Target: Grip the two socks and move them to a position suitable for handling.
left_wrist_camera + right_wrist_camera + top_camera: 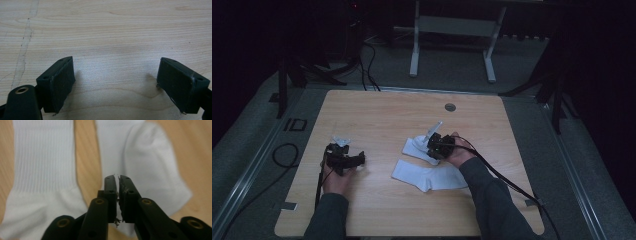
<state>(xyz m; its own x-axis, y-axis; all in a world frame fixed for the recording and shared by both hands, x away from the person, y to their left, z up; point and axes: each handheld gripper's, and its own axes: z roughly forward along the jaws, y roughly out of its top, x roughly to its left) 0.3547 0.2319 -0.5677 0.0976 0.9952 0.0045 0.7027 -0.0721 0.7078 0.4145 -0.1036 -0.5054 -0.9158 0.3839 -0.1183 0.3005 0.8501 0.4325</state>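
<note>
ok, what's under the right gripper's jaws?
A white sock on the wooden table, with a second sock beside it. The right gripper hides the fabric directly beneath; nothing visibly pinched.

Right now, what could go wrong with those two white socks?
The right gripper hangs over the folded sock with its jaws nearly shut and nothing between them, so a grab could miss or only nudge it. The other sock lies close beside it and might get dragged along. The left gripper sits open, far away.
</note>
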